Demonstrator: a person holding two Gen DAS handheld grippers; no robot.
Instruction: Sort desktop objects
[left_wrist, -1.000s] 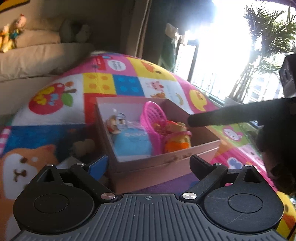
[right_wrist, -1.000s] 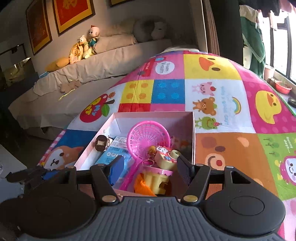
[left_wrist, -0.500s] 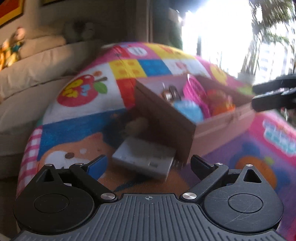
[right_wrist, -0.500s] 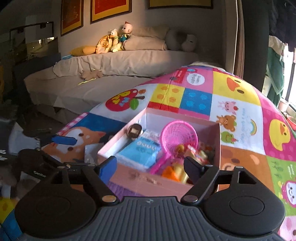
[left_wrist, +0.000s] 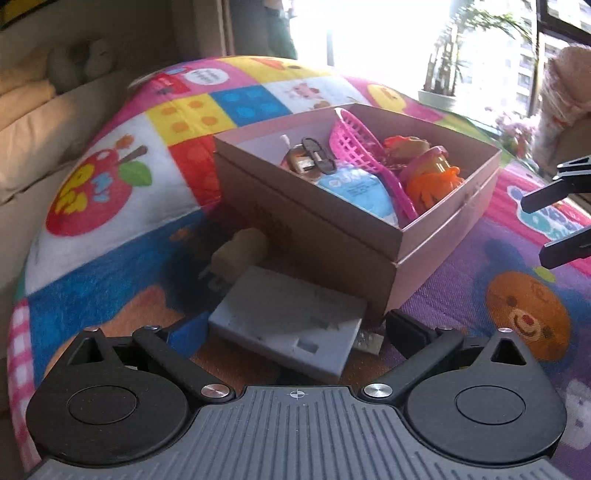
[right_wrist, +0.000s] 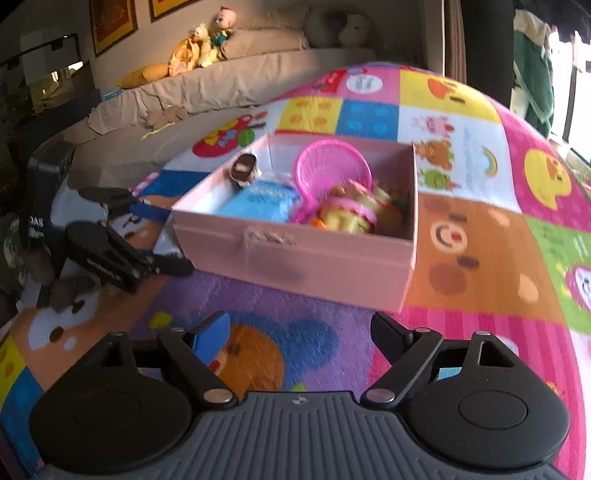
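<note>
A pink cardboard box (left_wrist: 332, 221) sits on the colourful play mat and holds a pink scoop (left_wrist: 364, 147), a blue packet (left_wrist: 356, 190), orange and yellow toys (left_wrist: 432, 177) and a small brown item. It also shows in the right wrist view (right_wrist: 295, 254). A grey flat device (left_wrist: 291, 321) lies on the mat by the box's near-left corner, between my left gripper's (left_wrist: 291, 332) open fingers. A cream plug adapter (left_wrist: 240, 254) lies just behind it. My right gripper (right_wrist: 299, 332) is open and empty, short of the box's front wall.
The play mat (right_wrist: 480, 229) covers the surface and drops off at the left. A beige sofa (right_wrist: 229, 77) with stuffed toys stands behind. A bright window with plants (left_wrist: 461, 62) is at the right. The left gripper shows in the right wrist view (right_wrist: 122, 258).
My left gripper has swung left and down from over the box to the grey device. My right gripper has pulled back from above the box to the mat in front of it.
</note>
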